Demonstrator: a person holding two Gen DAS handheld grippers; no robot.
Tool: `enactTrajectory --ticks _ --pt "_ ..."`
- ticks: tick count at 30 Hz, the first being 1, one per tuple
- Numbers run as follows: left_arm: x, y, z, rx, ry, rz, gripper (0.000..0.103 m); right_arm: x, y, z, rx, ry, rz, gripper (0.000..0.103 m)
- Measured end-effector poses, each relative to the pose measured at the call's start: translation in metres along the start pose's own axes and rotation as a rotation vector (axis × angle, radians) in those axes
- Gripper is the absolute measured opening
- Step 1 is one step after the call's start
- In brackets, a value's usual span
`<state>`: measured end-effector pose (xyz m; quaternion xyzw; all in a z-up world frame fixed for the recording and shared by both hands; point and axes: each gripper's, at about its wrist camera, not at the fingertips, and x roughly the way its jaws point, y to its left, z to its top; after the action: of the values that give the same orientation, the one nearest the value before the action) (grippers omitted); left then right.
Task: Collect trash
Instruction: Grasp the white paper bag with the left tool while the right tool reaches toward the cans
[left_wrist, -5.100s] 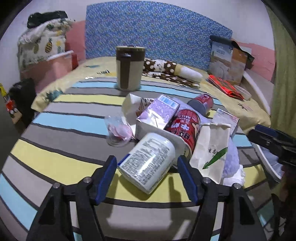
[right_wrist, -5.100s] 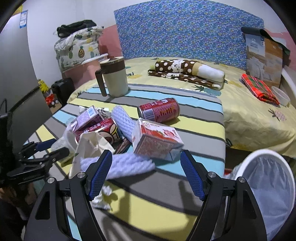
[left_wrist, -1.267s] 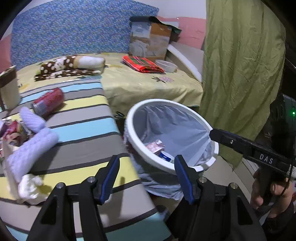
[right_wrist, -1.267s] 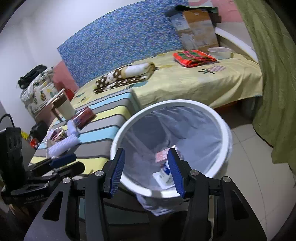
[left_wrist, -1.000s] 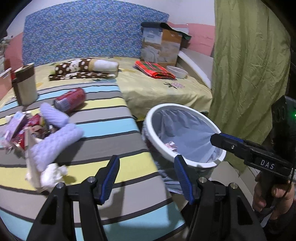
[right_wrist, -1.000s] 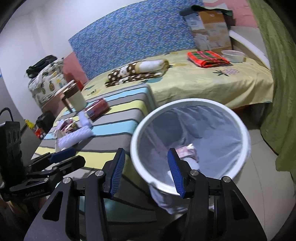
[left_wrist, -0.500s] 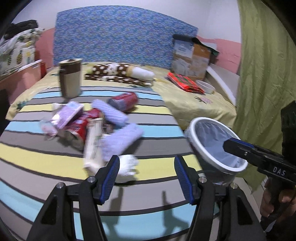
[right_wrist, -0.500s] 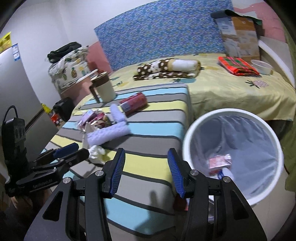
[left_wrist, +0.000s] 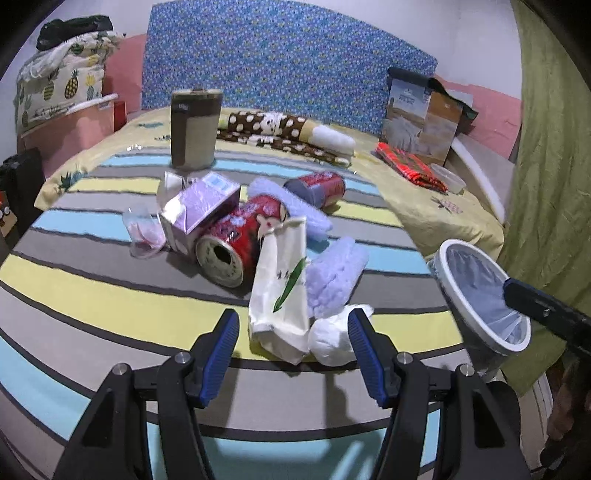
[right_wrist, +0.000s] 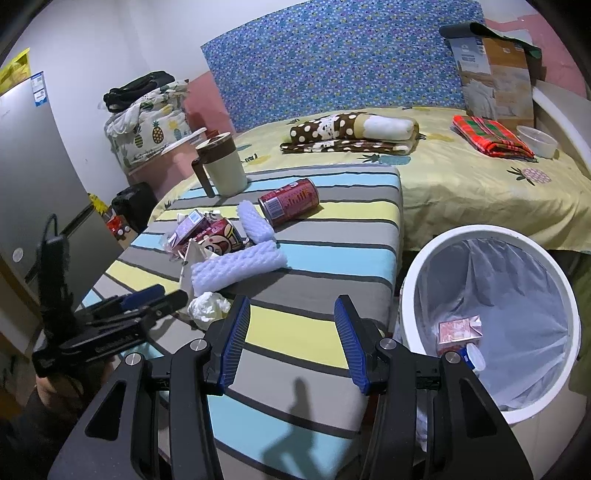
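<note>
**Litter heaped on a striped table, lined bin beside it**

A soft cloth in grey, yellow and blue stripes is spread over the table (left_wrist: 92, 295). A cream paper bag (left_wrist: 282, 280), flat and creased, is seen in the left wrist view with its long axis running from 12 to 6 o'clock, its folded base nearest the camera. A crumpled white tissue (left_wrist: 334, 338) is pressed against the bag at 3 o'clock. A fluffy lilac roll (left_wrist: 338, 275) is laid just beyond the tissue. A red metal can (left_wrist: 236, 240) is tipped on its side, its round end turned toward 7 o'clock. A purple carton (left_wrist: 201, 214) is leant on the can.

The left gripper (left_wrist: 291, 349) is held with jaws apart and empty, the bag and tissue framed between them. The right gripper (right_wrist: 291, 341) is likewise held open, with nothing gripped.

A round white bin (right_wrist: 417, 295), lined with thin translucent plastic, is stood beside the table at 3 o'clock.
</note>
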<state>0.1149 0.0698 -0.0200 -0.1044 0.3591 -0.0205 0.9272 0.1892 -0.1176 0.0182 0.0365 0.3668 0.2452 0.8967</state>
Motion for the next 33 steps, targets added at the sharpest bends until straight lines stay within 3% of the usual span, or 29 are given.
enactTrajectory --ticks 6,8,10,33 --pt "0.013 0.012 0.002 -0.045 0.024 0.014 0.056 0.006 0.004 0.002 -0.005 0.012 0.0 0.05" --pt "0.016 0.012 0.002 -0.042 0.027 0.014 0.049 0.009 0.005 0.003 -0.008 0.016 0.001 0.05" --pt "0.02 0.01 0.004 -0.034 0.042 0.012 0.036 0.011 0.006 0.003 -0.01 0.02 0.004 0.05" --pt "-0.033 0.057 -0.001 -0.125 -0.055 0.033 0.033 0.046 0.072 0.025 -0.097 0.033 0.121 0.05"
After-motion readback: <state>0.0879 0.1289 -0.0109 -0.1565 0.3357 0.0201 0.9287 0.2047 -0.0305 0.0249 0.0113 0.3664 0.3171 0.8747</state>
